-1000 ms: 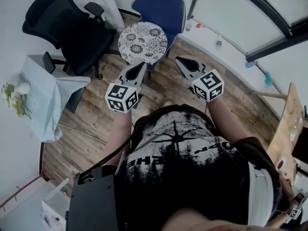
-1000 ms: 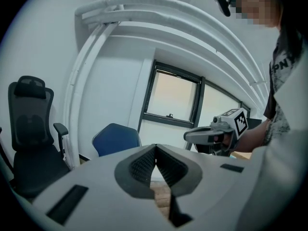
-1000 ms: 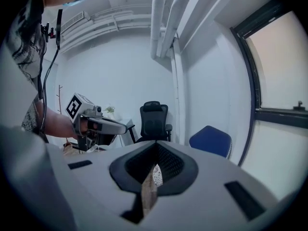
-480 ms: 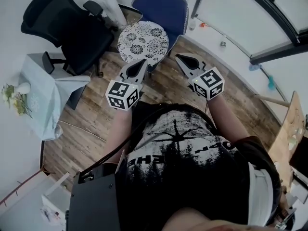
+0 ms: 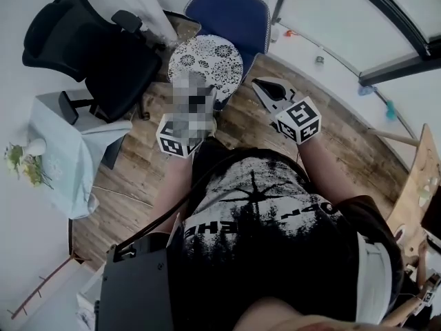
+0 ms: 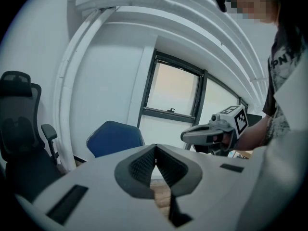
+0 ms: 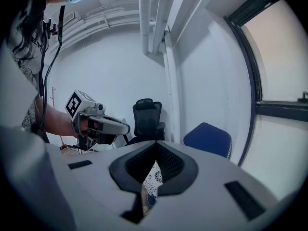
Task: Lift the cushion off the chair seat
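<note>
In the head view, the round patterned cushion (image 5: pixel 207 59) is seen lying on the seat of the blue chair (image 5: pixel 231 12), which stands on the wood floor (image 5: pixel 138 178). The right gripper (image 5: pixel 259 85) is held just beside the cushion's edge, apart from it.

In the left gripper view, the left gripper (image 6: pixel 155 149) is seen with its jaws pressed together and nothing between them. The blue chair is seen beyond.

In the right gripper view, the jaws are likewise closed. A strip of the cushion's pattern is seen through the slit below the tips, apparently beyond them and not gripped.
</note>
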A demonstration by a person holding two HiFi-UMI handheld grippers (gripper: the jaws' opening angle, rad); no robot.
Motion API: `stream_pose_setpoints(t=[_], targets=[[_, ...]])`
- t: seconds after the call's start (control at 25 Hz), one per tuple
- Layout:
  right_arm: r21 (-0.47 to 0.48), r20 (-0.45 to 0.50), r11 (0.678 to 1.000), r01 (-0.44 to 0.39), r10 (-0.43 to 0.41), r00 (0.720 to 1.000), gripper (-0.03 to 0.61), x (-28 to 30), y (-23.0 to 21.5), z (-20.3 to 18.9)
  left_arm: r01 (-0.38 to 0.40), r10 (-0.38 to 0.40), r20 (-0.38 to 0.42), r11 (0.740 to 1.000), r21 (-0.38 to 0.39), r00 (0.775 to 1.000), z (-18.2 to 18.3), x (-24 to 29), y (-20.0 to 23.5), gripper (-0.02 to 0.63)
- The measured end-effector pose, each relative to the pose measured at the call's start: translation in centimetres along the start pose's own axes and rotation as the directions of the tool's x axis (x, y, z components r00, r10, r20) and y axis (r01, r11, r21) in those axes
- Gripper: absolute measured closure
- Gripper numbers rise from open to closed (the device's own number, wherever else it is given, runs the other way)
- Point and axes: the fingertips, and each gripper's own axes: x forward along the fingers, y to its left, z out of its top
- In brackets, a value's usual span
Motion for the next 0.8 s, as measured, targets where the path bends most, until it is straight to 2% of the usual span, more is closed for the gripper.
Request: stream_pose_setpoints(t=[0.2,0.4,0.8], targets=[[0.016,-0.003,0.998,0.068,-0.068,0.998,0.560,3.5,-1.5,0.9,0.071,-0.070,-0.030,0.997,0.024,0.997,1.4,1.9,4.1,0.598],[0.053,-0.007,0.987,0.152,-0.151,0.988,0.560,6.9,-3.3,1.5,0.164,-0.160,-0.075,0.985,0.048,0.984,2.7,4.3,7.7,0.598],[0.105,-0.039,0.944,0.312,-0.309,0.950,0.560,11.2,-5.8,1.5,0.351,-0.340,-0.148,0.934,0.059,0.929,3.1,8.3,12.3,0.598]])
